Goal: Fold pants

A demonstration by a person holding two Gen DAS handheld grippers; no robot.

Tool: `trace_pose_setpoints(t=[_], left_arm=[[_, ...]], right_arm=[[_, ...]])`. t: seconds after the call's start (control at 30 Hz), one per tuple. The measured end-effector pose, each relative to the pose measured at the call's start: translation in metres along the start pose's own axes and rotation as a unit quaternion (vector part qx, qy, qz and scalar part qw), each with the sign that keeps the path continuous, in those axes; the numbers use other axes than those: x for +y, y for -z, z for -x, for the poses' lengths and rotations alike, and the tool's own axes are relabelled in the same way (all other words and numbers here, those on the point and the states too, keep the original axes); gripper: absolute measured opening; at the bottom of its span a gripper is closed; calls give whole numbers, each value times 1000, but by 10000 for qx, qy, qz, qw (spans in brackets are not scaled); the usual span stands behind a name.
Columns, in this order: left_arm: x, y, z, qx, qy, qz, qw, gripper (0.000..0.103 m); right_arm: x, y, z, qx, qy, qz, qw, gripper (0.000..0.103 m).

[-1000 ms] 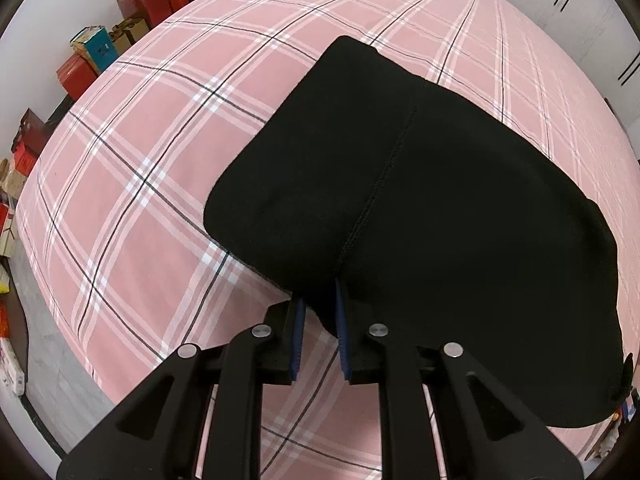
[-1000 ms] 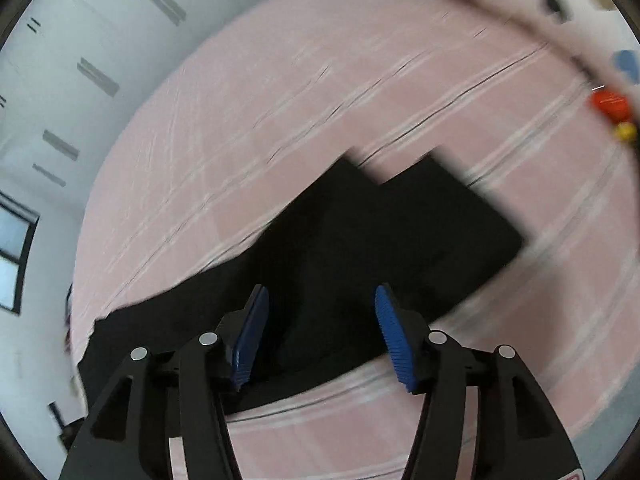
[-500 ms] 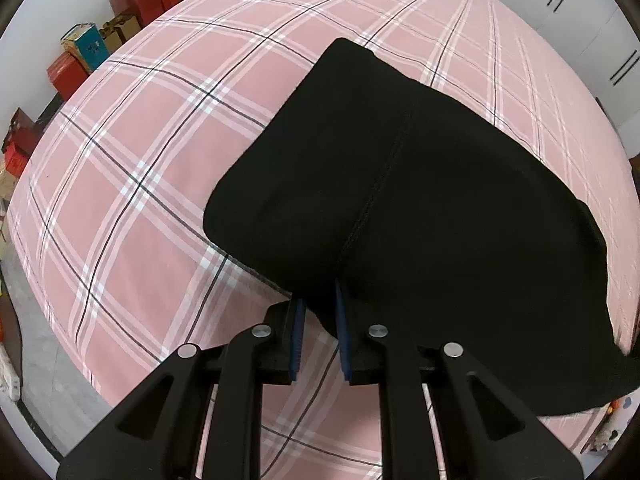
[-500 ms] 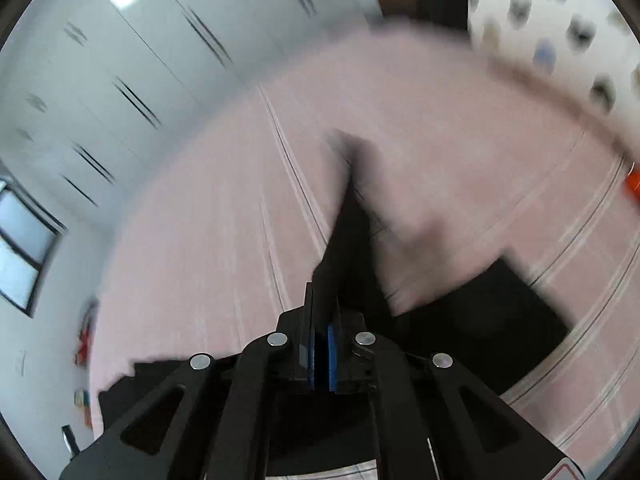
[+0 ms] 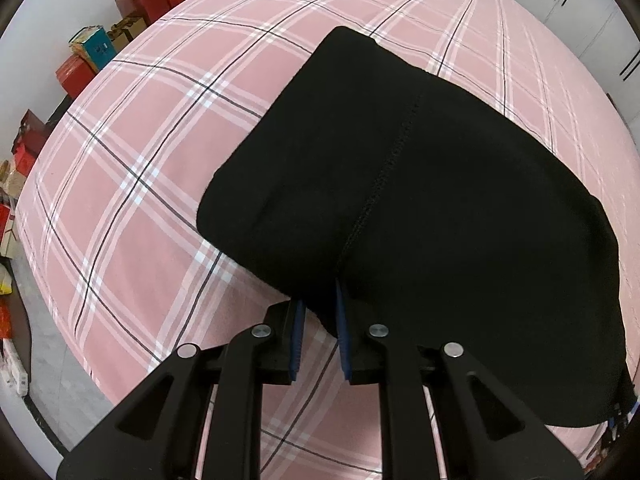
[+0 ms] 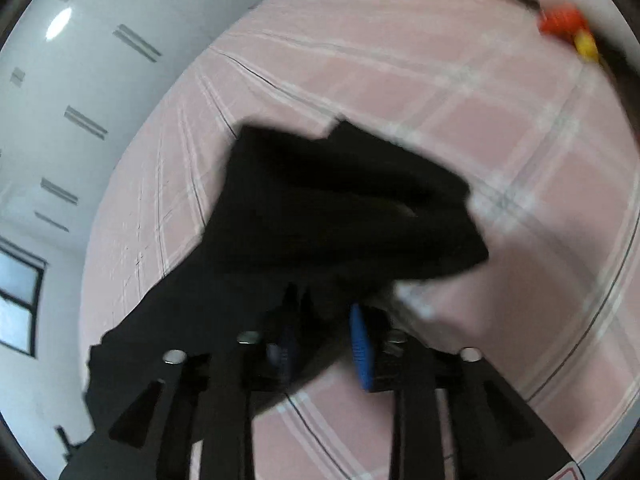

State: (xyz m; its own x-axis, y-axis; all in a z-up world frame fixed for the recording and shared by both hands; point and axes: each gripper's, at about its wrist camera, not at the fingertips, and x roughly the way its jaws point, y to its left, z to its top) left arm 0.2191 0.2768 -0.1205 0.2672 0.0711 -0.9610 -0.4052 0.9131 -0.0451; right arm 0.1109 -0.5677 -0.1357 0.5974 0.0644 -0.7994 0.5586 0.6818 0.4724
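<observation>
Pants (image 5: 420,200) spread ahead of both grippers. Left gripper (image 5: 319,336) pinches their near edge. Right gripper (image 6: 324,344) stands parted around blurred cloth.

Motion blur is smearing the right wrist view, hiding the pants (image 6: 344,216) folds; the left view's lower-right edge is cutting off the pants.

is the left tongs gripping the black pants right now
Yes, the left tongs are closed narrowly on an edge of the black pants, which lie on the pink plaid bedsheet.
</observation>
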Motion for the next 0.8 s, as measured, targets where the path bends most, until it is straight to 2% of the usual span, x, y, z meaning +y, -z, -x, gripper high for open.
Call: trace_pose_setpoints(t=[0.03,0.1,0.13,0.17,0.2,0.23,0.3,0.4,0.5,0.53,0.6,0.63,0.67,0.73,0.8], left_arm=[[-1,0,0,-10,-21,8,10000,15],[-3,0,1,-14,-47,15,10000,15],[-4,0,1,-21,-55,29,10000,15],[-4,0,2,-26,-50,48,10000,15],[-4,-1,2,-25,-36,78,10000,15],[-3,0,3,-34,-3,124,9999,15],[-2,-1,7,-178,59,194,9996,11],[-8,-20,34,-639,73,84,9979,9],[-16,-53,85,-1248,562,90,9905,9],[-19,-58,96,-1389,622,47,9883,9],[-26,-66,119,-1785,569,-202,9821,9],[-25,-66,117,-1823,493,-246,9817,9],[-21,-64,109,-1745,468,-233,9833,9],[-11,-54,79,-1348,460,-181,9896,10],[-3,-31,35,-781,245,-207,9964,11]], right_arm=[[2,-5,4,-133,101,40,9999,54],[-1,-13,0,-213,132,-22,9997,54],[-7,-18,-8,-140,58,-182,9997,51],[-11,-19,-16,-70,30,-323,9994,45],[-19,-23,-25,100,75,-473,9988,15],[-6,-25,-29,156,112,-540,9984,5],[-9,-27,-18,24,-33,-544,9985,5],[14,-39,13,-383,-430,-293,9979,4],[45,-61,55,-988,-991,-54,9901,4],[54,-64,66,-1174,-1091,54,9871,4],[57,-61,68,-1276,-1026,230,9862,4],[49,-56,59,-1155,-849,233,9894,4],[37,-48,47,-979,-714,121,9926,4],[4,-29,15,-539,-380,-236,9975,4],[-21,-10,-17,-66,-63,-471,9988,4]])
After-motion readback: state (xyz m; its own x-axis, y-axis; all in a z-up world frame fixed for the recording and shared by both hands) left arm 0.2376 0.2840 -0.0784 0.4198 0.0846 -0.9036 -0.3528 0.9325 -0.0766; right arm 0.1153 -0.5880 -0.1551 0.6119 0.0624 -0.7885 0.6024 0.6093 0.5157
